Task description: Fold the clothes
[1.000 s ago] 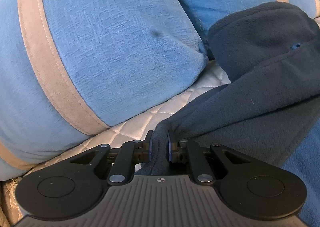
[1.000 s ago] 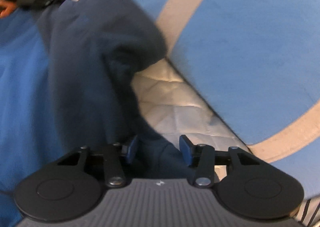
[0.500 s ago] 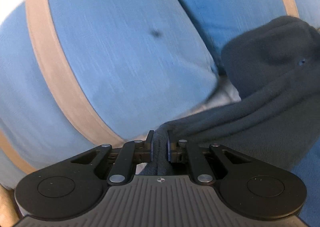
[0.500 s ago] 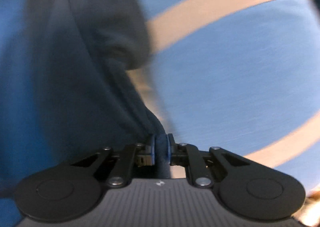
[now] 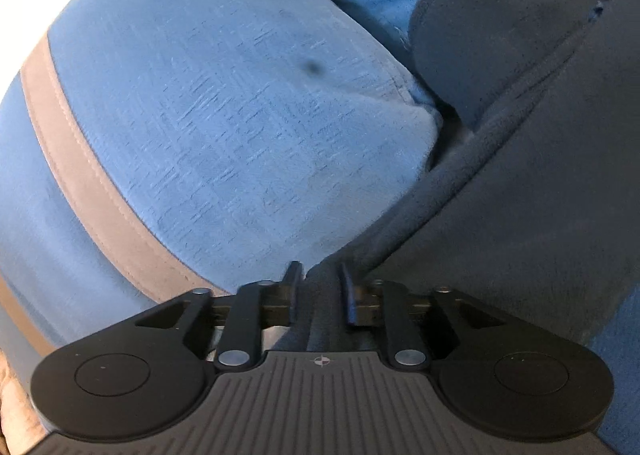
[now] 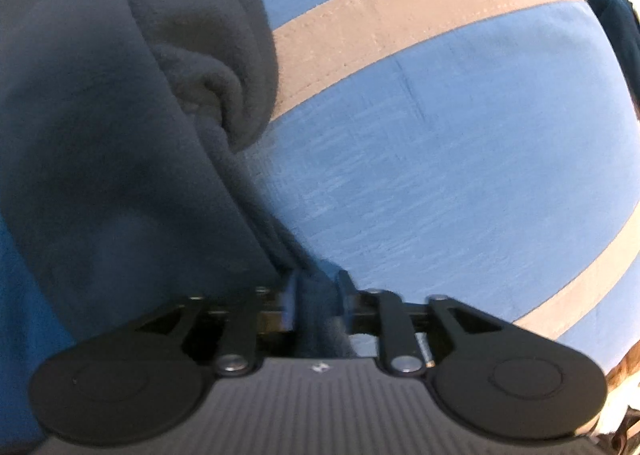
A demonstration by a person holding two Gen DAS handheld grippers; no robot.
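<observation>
A dark navy fleece garment [image 5: 540,175] fills the right side of the left wrist view, with a rounded fold at the top resting against a pillow. Its edge runs down between the fingers of my left gripper [image 5: 319,279], whose jaws are opening; the fabric lies loose in the gap. The same fleece [image 6: 100,135] covers the left of the right wrist view. My right gripper [image 6: 318,287] is also opening, with the fleece edge still between its fingers.
A blue pillow with a beige stripe [image 5: 220,115] stands close ahead of the left gripper. Another striped blue pillow [image 6: 440,155] crowds the right gripper. Brighter blue cloth [image 5: 616,335] lies under the fleece, also visible as blue cloth [image 6: 20,275] in the right wrist view.
Both grippers were shut on the fleece edge half a second ago and now stand apart. Both have moved closer to the pillows; the white quilted sheet is out of sight.
</observation>
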